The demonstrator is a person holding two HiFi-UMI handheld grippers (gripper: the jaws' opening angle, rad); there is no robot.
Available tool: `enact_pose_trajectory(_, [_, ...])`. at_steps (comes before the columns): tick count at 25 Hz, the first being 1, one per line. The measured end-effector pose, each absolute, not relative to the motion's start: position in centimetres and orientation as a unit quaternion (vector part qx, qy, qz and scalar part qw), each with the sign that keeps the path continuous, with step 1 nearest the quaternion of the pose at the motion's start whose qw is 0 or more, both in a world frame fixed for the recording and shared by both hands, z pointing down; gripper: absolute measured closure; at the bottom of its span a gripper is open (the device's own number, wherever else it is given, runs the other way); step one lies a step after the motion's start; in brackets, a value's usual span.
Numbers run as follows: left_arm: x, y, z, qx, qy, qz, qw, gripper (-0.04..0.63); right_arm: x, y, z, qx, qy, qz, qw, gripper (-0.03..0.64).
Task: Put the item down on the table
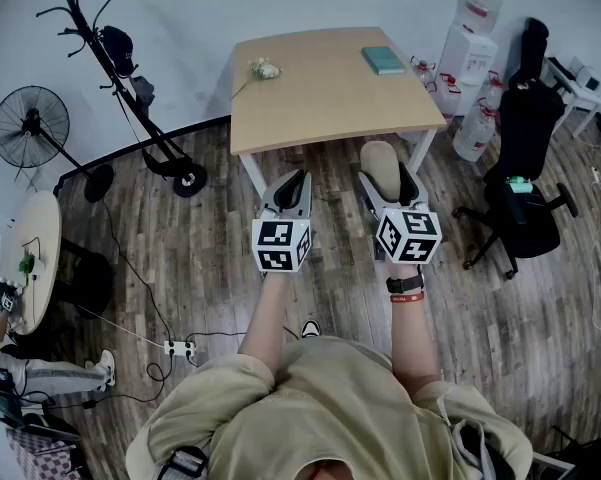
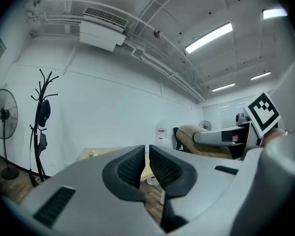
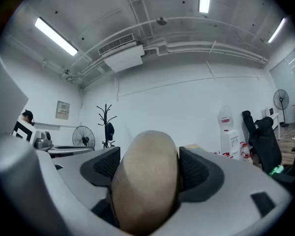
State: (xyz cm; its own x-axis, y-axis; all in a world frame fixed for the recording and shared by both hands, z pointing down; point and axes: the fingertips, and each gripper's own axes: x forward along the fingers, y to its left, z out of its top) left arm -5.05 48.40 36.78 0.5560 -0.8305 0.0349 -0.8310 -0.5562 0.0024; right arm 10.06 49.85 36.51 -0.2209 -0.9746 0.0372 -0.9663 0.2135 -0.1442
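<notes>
The right gripper (image 3: 148,170) pinches a beige rounded oval item (image 3: 145,186) between its widely spread fingers (image 3: 197,168), in the air before the light wooden counter (image 1: 320,98). The left gripper (image 2: 147,165) holds nothing, and its fingers (image 2: 130,167) are almost pressed together.

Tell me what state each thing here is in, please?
left gripper: jaws together, empty.
right gripper: jaws wide, clamped on tan oval item.
tan oval item: held in air, not yet on table.
teal book: closed, flat on table.
flower: lying on table.
</notes>
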Motion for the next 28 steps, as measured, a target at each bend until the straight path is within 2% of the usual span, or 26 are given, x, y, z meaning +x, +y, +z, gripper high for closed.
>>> enact_pose_trajectory(28, [-15.0, 34.9, 39.9, 0.888, -0.459, 0.018, 0.029, 0.561, -1.0, 35.6, 39.6, -0.615, 0.782, -0.096, 0.036, 0.225])
